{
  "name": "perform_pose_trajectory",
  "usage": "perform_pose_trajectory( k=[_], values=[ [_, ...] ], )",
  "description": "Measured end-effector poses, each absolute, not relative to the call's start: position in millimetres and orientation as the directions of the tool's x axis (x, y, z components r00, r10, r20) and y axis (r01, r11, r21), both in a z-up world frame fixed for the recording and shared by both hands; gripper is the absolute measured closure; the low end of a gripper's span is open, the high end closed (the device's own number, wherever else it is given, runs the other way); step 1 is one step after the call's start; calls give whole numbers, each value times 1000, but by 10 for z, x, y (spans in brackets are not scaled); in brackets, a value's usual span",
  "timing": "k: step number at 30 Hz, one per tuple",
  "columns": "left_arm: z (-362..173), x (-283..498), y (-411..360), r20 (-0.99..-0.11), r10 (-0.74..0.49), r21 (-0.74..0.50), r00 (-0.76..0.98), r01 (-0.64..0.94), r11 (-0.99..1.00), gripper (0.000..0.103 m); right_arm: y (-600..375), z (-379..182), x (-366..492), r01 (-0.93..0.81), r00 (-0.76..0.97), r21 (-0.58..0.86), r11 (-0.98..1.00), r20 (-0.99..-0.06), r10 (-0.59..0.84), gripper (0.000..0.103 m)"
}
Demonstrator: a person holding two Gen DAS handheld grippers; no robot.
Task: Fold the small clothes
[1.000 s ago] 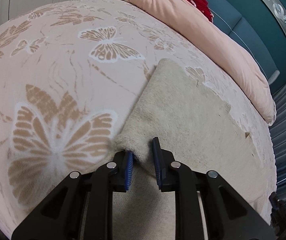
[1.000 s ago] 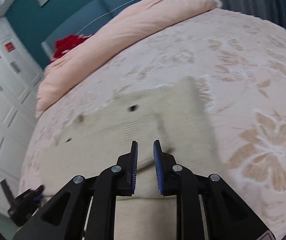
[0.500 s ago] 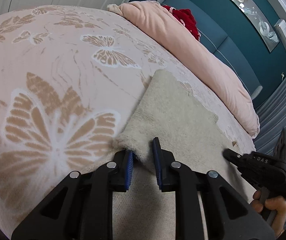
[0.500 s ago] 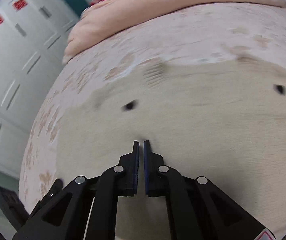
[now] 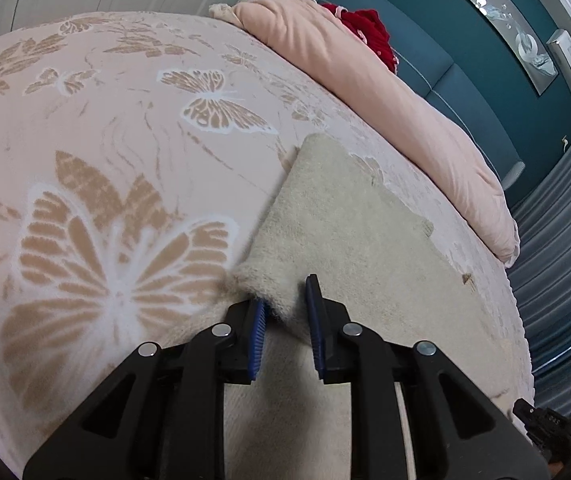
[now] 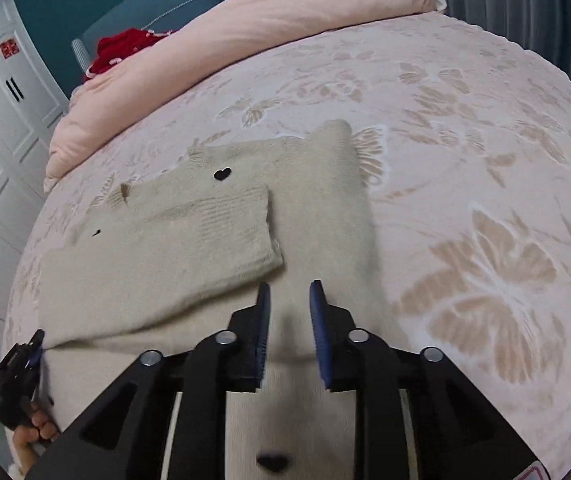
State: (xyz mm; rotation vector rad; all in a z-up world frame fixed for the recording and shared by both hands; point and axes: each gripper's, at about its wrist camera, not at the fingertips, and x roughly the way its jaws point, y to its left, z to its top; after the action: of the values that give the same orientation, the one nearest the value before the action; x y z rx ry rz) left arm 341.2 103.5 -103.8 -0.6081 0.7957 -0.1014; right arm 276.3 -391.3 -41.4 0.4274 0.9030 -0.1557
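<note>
A small beige knit sweater (image 6: 205,248) with little black hearts lies flat on the bed, one sleeve (image 6: 221,216) folded across its body. It also shows in the left wrist view (image 5: 349,240). My left gripper (image 5: 285,312) is shut on a fuzzy corner of the sweater at its left side. My right gripper (image 6: 289,312) is open and empty, hovering over the sweater's lower middle. The left gripper also shows at the lower left of the right wrist view (image 6: 21,364).
The bed has a pink bedspread (image 5: 105,160) with tan butterflies. A rolled pink duvet (image 6: 245,32) and a red item (image 6: 121,48) lie at the head. White wardrobes (image 6: 1,92) stand left, grey curtains (image 5: 557,240) right.
My right gripper shut over the sweater's middle half a second ago, then opened and pulled back toward the hem; a sleeve now lies folded across the body. My left gripper kept its hold.
</note>
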Motion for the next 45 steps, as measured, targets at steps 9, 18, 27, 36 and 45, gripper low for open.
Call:
perform_pose_trajectory(
  k=[9, 18, 27, 36, 45],
  values=[
    [-817, 1630, 1821, -757, -360, -547, 545, -226, 806, 11, -3913, -517, 461, 280, 470, 213, 936, -881, 60, 35],
    [-859, 1114, 1431, -752, -454, -580, 478, -151, 801, 5, -3499, -749, 202, 274, 540, 459, 845, -801, 259, 23],
    [-786, 1410, 1247, -740, -534, -637, 408, -172, 751, 45, -3496, -756, 593, 360, 572, 576, 734, -758, 314, 73],
    [-436, 1038, 1441, -720, -571, -662, 396, -143, 735, 96, -3597, -169, 92, 261, 655, 594, 761, -688, 312, 94],
    [-135, -105, 1661, -752, -585, -622, 303, -33, 782, 97, -3498, 55, -917, 141, 511, 475, 869, -786, 347, 94]
  ],
)
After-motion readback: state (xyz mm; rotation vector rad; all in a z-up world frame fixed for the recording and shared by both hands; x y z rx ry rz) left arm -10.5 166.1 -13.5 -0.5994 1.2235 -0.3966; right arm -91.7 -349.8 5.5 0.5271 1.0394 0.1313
